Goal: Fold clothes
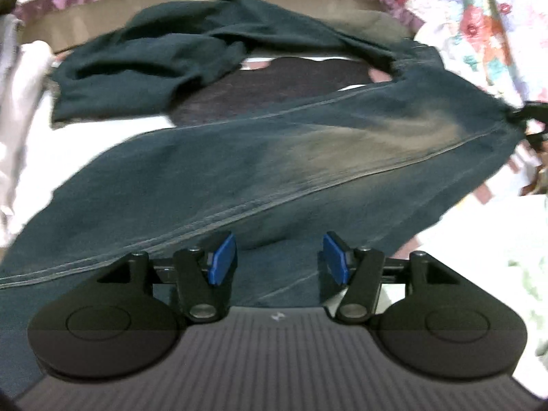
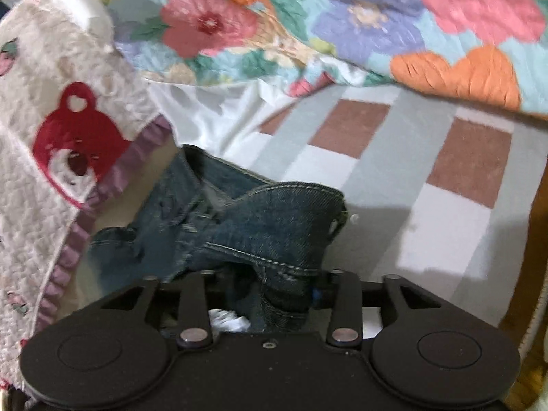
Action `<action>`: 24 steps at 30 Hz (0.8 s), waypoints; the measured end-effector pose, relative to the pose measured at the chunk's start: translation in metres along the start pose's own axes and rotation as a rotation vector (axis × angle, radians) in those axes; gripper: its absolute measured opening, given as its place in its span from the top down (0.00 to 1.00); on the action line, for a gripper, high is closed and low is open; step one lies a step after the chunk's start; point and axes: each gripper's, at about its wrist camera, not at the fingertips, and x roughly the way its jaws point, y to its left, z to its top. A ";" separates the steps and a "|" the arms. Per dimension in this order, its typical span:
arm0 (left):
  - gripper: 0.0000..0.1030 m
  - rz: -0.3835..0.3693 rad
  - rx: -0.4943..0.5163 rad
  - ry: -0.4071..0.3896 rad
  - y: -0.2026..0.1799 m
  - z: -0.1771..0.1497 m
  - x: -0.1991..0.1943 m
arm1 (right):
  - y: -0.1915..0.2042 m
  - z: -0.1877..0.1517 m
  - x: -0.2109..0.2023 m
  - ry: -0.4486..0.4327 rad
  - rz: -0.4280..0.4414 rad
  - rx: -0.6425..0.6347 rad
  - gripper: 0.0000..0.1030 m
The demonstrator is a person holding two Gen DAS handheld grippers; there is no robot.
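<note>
On the checked bedspread (image 2: 404, 185), left fingers (image 1: 226, 258) stand open above jeans (image 1: 239, 171); denim hides the right fingers' grip.

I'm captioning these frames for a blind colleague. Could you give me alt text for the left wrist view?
The left gripper hovers open over dark blue jeans spread across a bed, one leg bent back at the top. A floral quilt lies to the right.
</note>
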 end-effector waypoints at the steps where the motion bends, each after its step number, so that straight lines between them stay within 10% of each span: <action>1: 0.45 0.003 0.022 -0.004 -0.006 0.007 0.005 | -0.002 0.003 0.007 0.012 -0.012 0.018 0.60; 2: 0.45 0.006 0.045 -0.008 -0.012 0.014 0.010 | -0.002 0.007 0.011 0.015 -0.005 0.036 0.85; 9: 0.45 -0.078 0.092 0.008 -0.053 0.087 0.035 | 0.096 0.034 -0.111 -0.252 0.186 -0.332 0.94; 12: 0.45 -0.109 0.102 0.096 -0.069 0.079 0.048 | 0.068 0.034 -0.122 -0.293 -0.033 -0.400 0.88; 16: 0.43 -0.064 0.227 0.151 -0.092 0.050 0.060 | -0.008 0.025 -0.061 -0.074 -0.307 -0.341 0.74; 24: 0.38 0.047 0.305 0.195 -0.093 0.026 0.042 | -0.027 0.020 -0.065 -0.028 -0.351 -0.336 0.57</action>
